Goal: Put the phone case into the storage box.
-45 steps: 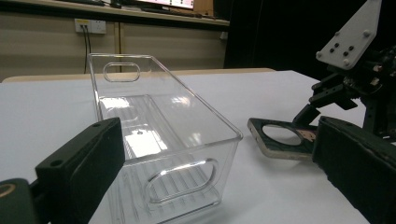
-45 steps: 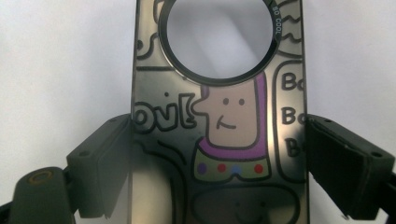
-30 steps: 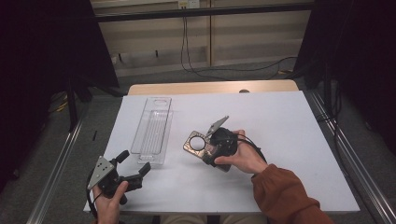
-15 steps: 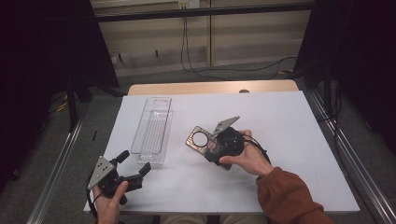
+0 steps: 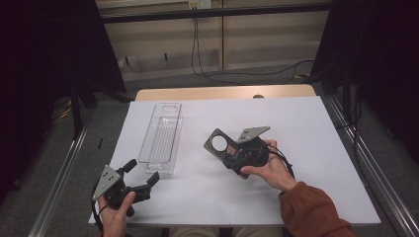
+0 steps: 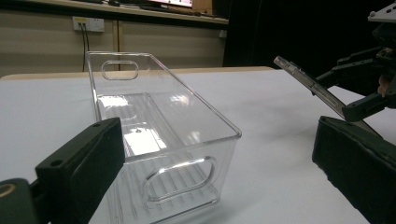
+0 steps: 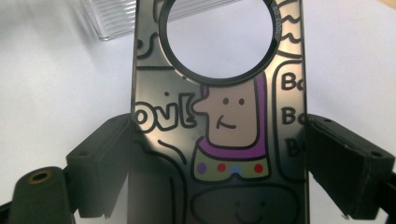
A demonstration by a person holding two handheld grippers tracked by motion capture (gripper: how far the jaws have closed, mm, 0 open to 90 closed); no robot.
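Observation:
A dark see-through phone case (image 7: 219, 121) with cartoon drawings and a round camera hole is clamped by its long edges in my right gripper (image 7: 219, 154). In the high view that right gripper (image 5: 228, 152) holds the case (image 5: 220, 144) tilted above the middle of the white table, to the right of a clear plastic bin (image 5: 162, 138). My left gripper (image 5: 143, 172) rests near the table's front left corner, open and holding nothing, just short of the bin's near end. In the left gripper view the bin (image 6: 159, 121) stands between my left gripper's (image 6: 219, 177) jaws, with the case (image 6: 317, 88) at the right.
The table top (image 5: 306, 148) is covered in white, with a wooden strip (image 5: 222, 93) at its far edge. Metal rails (image 5: 365, 168) run along both sides. Cables (image 5: 207, 69) hang on the wall beyond the table. The bin holds nothing.
My right gripper has carried the phone case a little to the right and slightly farther up the table. The left gripper and the bin have stayed put.

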